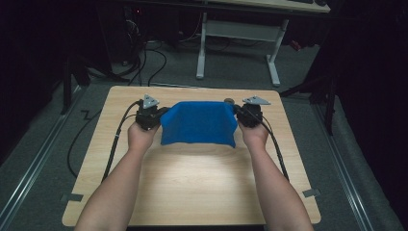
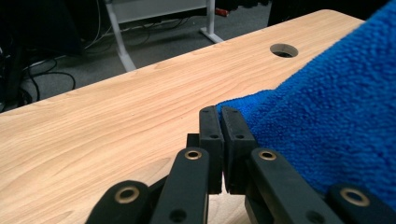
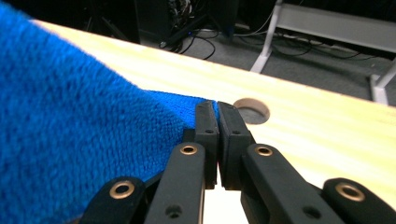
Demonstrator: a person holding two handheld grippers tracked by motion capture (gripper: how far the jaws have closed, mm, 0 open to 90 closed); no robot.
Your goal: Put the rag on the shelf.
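- Blue terry-cloth towel (image 1: 198,123), soft and thick-piled, hangs between the 2 grippers over the far half of the pale wooden table (image 1: 202,183); its upper edge is raised and stretched left to right, and its lower edge appears to rest on the wood.
- Left gripper (image 1: 161,111) has its jaws pressed together on the towel's upper left corner; in the left gripper view the cloth bunches right against the closed black jaws (image 2: 223,122).
- Right gripper (image 1: 236,110) has its jaws likewise closed on the upper right corner, with blue pile showing at the jaw tips (image 3: 213,115) in the right gripper view.
- Handling, as a judgement: the towel looks light and limp, with no stiffness of its own, so it sags wherever it is not held taut.
- The looped pile looks grippy, not slippery, and nothing about it seems fragile.
- Corners are the sensible hold, since 2 pinched corners keep an edge straight; a pinch taken mid-edge would likely let the cloth fold and droop.
- Round cable hole (image 2: 283,50) in the table sits just beyond the towel's far right corner.
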